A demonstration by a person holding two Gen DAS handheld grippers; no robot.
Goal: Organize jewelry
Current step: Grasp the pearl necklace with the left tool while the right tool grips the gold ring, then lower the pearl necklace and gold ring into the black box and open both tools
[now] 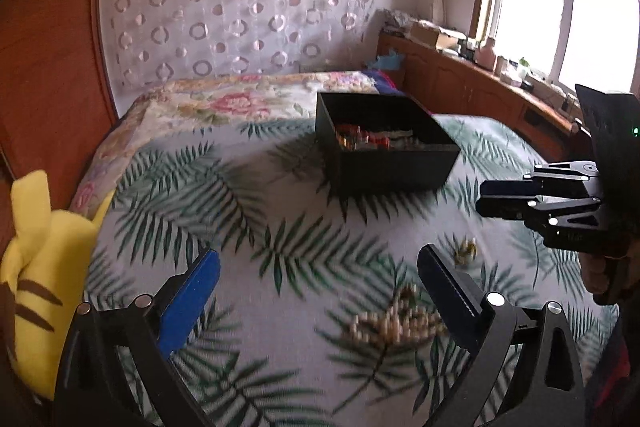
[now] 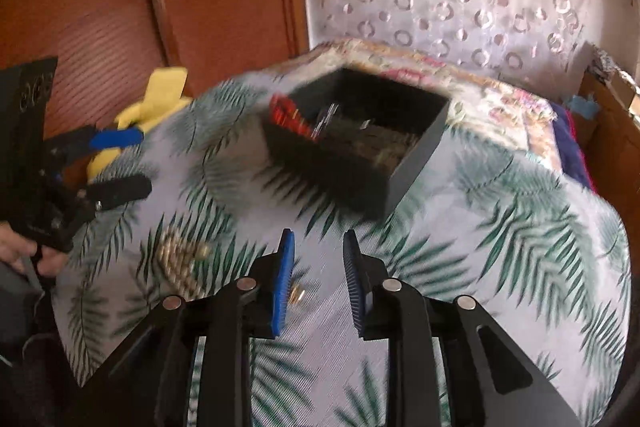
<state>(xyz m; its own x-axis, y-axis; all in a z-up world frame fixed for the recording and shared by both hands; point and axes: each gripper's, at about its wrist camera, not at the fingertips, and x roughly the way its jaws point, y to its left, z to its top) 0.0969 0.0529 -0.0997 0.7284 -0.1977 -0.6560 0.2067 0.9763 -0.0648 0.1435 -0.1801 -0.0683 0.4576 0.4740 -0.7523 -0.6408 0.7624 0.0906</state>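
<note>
1. Bedroom – bed covered with a white sheet printed with green palm leaves [image 1: 280, 195], floral quilt at the far end, sheer curtain with ring pattern on the far wall, wooden cabinets under a bright window on the right.
2. Black open-top rectangular box [image 1: 384, 147] sits on the sheet toward the far side; red and metallic jewelry pieces lie inside, details blurred.
3. Pile of pale gold bead jewelry [image 1: 396, 323] lies loose on the near part of the sheet, just beside the left gripper's right finger.
4. Small gold piece [image 1: 466, 249] lies apart on the sheet, nearer the right gripper; in the right wrist view it shows beside the left blue pad [image 2: 298, 293].
5. Left gripper [image 1: 320, 279] – jaws spread wide, nothing between them, hovering over bare sheet.
6. Right gripper [image 2: 318, 255] – jaws partly apart with a narrow gap, holding nothing.
7. Yellow plush toy with brown stripes [image 1: 36, 267] at the bed's left edge.
8. Both views motion-blurred.
</note>
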